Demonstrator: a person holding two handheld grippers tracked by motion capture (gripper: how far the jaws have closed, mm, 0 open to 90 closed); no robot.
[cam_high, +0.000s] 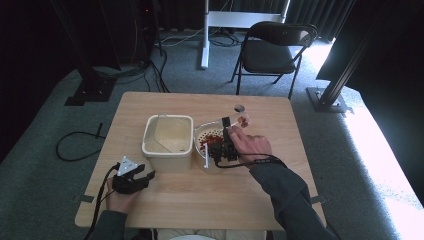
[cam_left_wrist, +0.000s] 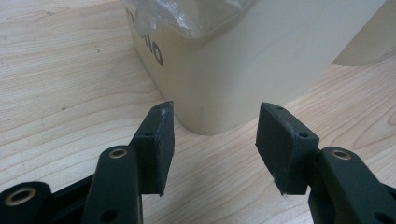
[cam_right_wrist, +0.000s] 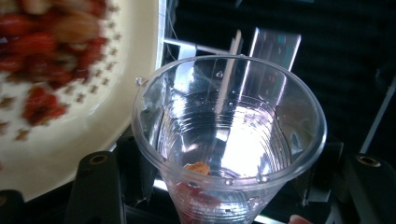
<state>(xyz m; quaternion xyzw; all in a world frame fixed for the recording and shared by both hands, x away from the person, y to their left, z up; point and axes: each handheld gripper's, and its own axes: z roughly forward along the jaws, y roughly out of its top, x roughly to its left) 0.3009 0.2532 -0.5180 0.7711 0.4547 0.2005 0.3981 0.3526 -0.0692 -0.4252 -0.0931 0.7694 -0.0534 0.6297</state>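
My right gripper (cam_high: 230, 129) is shut on a clear plastic cup (cam_high: 243, 120), held tilted over a white colander (cam_high: 201, 129) at the table's middle. Red and tan food pieces (cam_high: 212, 138) lie in the colander. In the right gripper view the cup (cam_right_wrist: 229, 135) sits between the jaws of the right gripper (cam_right_wrist: 231, 196), with a few pieces at its bottom, and the colander (cam_right_wrist: 93, 135) with the red pieces (cam_right_wrist: 42, 51) is at the left. My left gripper (cam_high: 143, 176) rests open near the front left, and in its own view the left gripper (cam_left_wrist: 215, 116) points at a corner of the cream bin (cam_left_wrist: 243, 60).
The cream bin (cam_high: 167, 152), lined with clear plastic, stands left of the colander. A small dark round object (cam_high: 239, 107) lies on the table behind the cup. A folding chair (cam_high: 272, 47) stands beyond the far edge. Bare tabletop (cam_high: 210, 195) spreads along the front.
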